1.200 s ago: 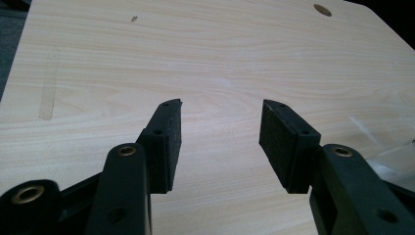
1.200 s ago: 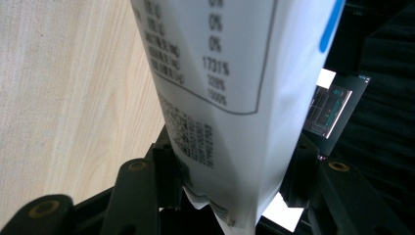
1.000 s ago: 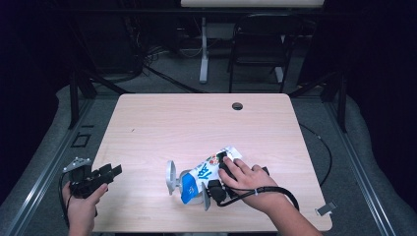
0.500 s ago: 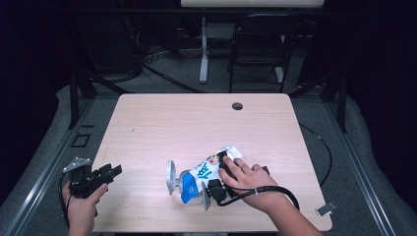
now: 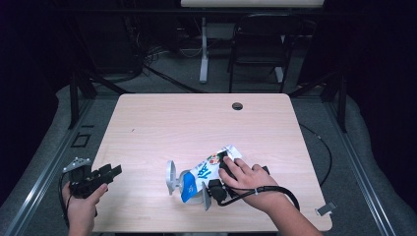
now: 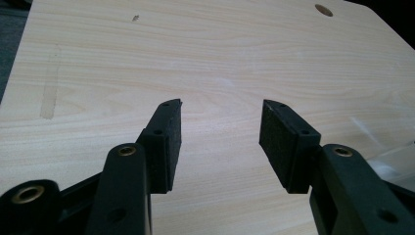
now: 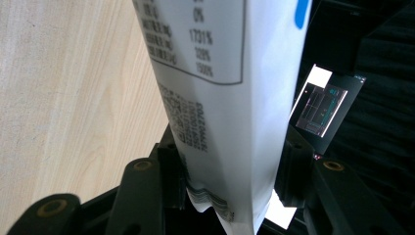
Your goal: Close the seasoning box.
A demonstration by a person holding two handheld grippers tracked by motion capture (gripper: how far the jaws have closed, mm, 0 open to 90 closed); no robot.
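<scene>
- The snack bag (image 5: 209, 172), white and blue with a printed picture, lay tilted on the near part of the table (image 5: 196, 123), toward its right side and well short of the cable hole (image 5: 237, 106) at the far edge.
- The right gripper (image 5: 211, 189) sat on the near side of the bag, under the person's right hand (image 5: 246, 177); its jaws were closed on the bag, gripping it at one end.
- In the right gripper view, the bag (image 7: 220, 98) rose from between the two jaws, its white back panel with small printed text facing the camera, and the table surface (image 7: 63, 98) lay to the left of the bag.
- The left gripper (image 5: 105, 174), held in the left hand (image 5: 81, 206), was well to the left of the bag at the table's near left edge.
- In the left gripper view, the jaws stood wide apart with nothing between them, above bare table (image 6: 195, 58).
</scene>
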